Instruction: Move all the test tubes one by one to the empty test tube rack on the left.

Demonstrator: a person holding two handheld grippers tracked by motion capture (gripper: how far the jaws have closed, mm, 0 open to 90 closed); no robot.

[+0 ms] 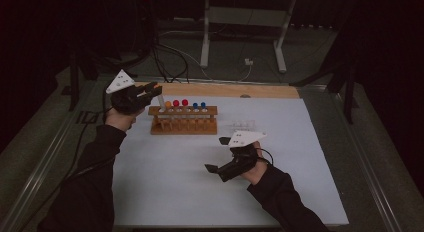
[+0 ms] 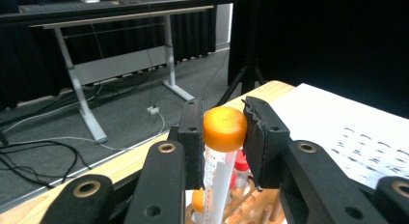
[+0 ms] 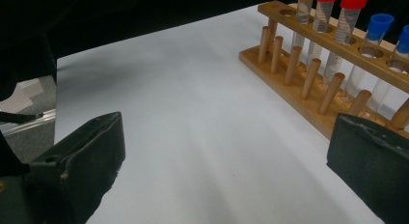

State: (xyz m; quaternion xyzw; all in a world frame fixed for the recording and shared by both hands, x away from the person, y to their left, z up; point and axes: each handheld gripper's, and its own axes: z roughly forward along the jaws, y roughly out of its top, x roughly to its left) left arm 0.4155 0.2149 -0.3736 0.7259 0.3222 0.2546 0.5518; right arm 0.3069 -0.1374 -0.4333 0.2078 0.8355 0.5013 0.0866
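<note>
Pinching my left gripper (image 2: 224, 137) on the orange-capped clear plastic tube (image 2: 223, 130), held at the left end of the wooden test-tube rack (image 1: 183, 120). Rack holds orange-, red- and blue-capped tubes. Right gripper (image 3: 231, 171) spread wide over white sheet (image 1: 210, 172), holding nothing. Tube's bottom hidden behind my jaws.

1. We hold the left gripper (image 1: 152, 88) at about ten o'clock on the table (image 1: 165, 192), just above the left end of the rack (image 1: 184, 121).
2. Its jaws sit on either side of the cap of a tube (image 2: 218, 161), which stands upright over the rack's left end.
3. Five more tubes (image 1: 185, 106) stand in the rack in a row, to the right of the held one.
4. The rack lies at about eleven o'clock, towards the table's far edge.
5. A tube (image 1: 239, 124) lies flat just right of the rack.
6. The right gripper (image 1: 216, 154) hovers near the table's centre, in front of the rack's right end, well apart from it.
</note>
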